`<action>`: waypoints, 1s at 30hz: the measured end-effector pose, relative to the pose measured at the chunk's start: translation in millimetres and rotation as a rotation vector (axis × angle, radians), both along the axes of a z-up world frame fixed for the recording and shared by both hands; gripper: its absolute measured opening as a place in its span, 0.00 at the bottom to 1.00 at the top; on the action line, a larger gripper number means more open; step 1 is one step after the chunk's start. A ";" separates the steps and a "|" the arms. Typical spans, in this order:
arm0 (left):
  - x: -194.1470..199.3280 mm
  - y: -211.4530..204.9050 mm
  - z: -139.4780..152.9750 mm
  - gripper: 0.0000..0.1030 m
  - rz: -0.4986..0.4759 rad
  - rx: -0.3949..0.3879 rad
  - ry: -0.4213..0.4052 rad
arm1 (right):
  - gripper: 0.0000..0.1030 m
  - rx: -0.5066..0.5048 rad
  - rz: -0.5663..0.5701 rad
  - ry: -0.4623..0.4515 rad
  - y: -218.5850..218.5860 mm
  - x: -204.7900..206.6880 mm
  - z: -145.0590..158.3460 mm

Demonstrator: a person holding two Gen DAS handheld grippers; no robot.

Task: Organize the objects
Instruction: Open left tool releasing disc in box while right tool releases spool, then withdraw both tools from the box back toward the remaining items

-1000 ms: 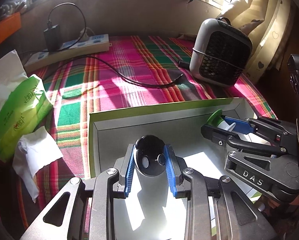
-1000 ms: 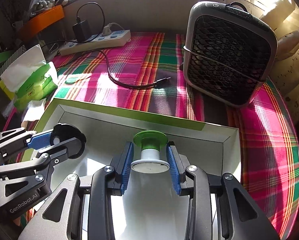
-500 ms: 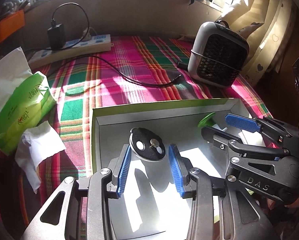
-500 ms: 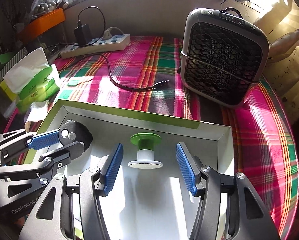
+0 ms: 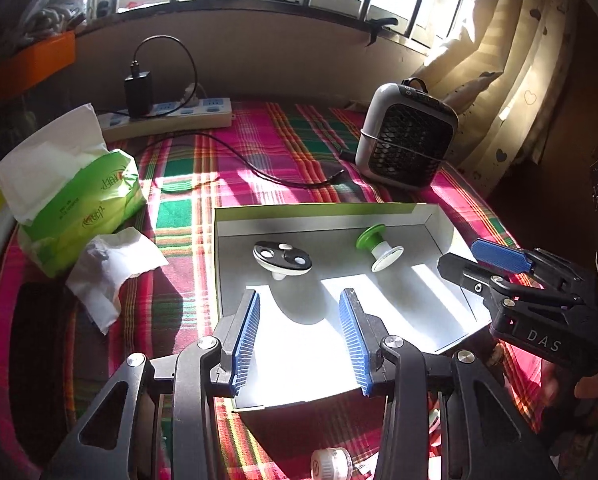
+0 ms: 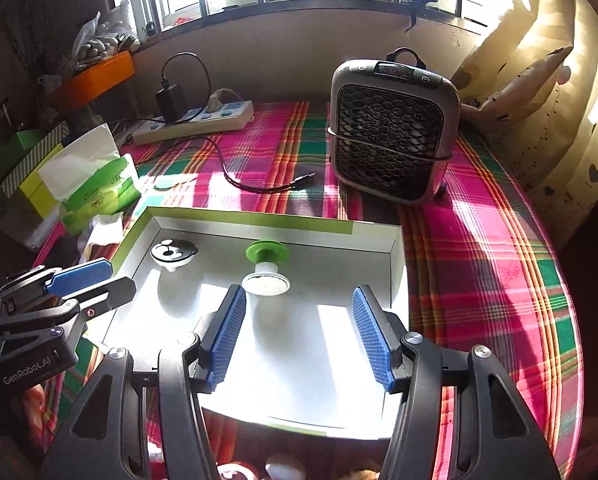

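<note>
small white bottle (image 5: pixel 330 465) cut off at bottom edge, label unreadable

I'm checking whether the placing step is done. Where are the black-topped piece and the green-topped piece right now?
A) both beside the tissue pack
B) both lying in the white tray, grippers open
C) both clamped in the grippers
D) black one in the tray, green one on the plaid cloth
B: the black-topped piece and green-topped piece lie inside the white tray, apart from each other, while the left gripper and right gripper stand open and empty.

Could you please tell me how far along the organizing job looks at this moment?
Done: the black piece and green spool lie in the tray. In hand: nothing; left gripper and right gripper are open. Possibly left: a small white item outside the tray.
</note>
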State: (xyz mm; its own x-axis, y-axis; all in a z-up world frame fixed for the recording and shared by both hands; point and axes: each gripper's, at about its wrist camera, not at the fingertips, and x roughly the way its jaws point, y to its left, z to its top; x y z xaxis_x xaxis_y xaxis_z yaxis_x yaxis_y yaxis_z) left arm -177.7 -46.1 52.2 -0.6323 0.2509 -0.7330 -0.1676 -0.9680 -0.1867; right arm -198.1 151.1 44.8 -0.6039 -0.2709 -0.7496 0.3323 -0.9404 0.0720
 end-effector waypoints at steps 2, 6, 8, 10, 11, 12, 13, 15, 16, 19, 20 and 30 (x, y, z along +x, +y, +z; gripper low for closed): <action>9.3 -3.0 2.8 0.38 0.001 -0.001 0.013 | 0.55 -0.004 -0.005 0.010 5.8 10.3 2.8; 30.2 -9.7 5.8 0.38 0.006 0.020 0.033 | 0.55 -0.023 -0.013 0.027 16.8 29.1 6.4; 39.9 -11.4 4.4 0.38 0.005 0.022 0.034 | 0.55 -0.034 -0.020 0.028 23.1 38.7 6.9; 49.0 -13.2 2.3 0.38 0.006 0.027 0.031 | 0.55 -0.042 -0.026 0.032 28.8 48.1 6.4; 54.5 -14.7 0.7 0.38 0.005 0.037 0.028 | 0.55 -0.042 -0.024 0.034 31.0 52.7 5.9; 59.3 -15.7 -0.6 0.38 0.000 0.049 0.027 | 0.55 -0.040 -0.025 0.037 33.1 57.4 5.1; 64.3 -16.3 -2.1 0.38 -0.008 0.059 0.026 | 0.55 -0.038 -0.027 0.039 34.9 62.1 3.8; 72.5 -17.5 -5.5 0.38 -0.007 0.064 0.020 | 0.55 -0.037 -0.025 0.041 39.2 71.8 0.1; 76.4 -17.5 -6.9 0.38 -0.009 0.067 0.018 | 0.55 -0.038 -0.022 0.042 40.6 76.6 -2.0; 85.0 -17.6 -11.4 0.38 -0.018 0.074 0.009 | 0.55 -0.037 -0.025 0.037 43.2 89.4 -9.3; 86.9 -17.7 -12.5 0.38 -0.021 0.075 0.008 | 0.55 -0.039 -0.023 0.036 43.7 93.4 -11.7; 94.8 -12.8 -27.6 0.39 -0.033 0.080 -0.033 | 0.55 -0.030 -0.053 0.029 59.2 111.0 -27.3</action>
State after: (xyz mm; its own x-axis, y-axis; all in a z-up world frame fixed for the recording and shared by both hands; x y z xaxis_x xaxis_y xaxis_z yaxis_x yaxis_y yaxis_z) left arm -82.9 -59.0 24.7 -0.5989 0.3301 -0.7296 -0.1918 -0.9437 -0.2696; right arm -87.1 210.3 17.5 -0.6397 -0.2601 -0.7233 0.2846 -0.9543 0.0914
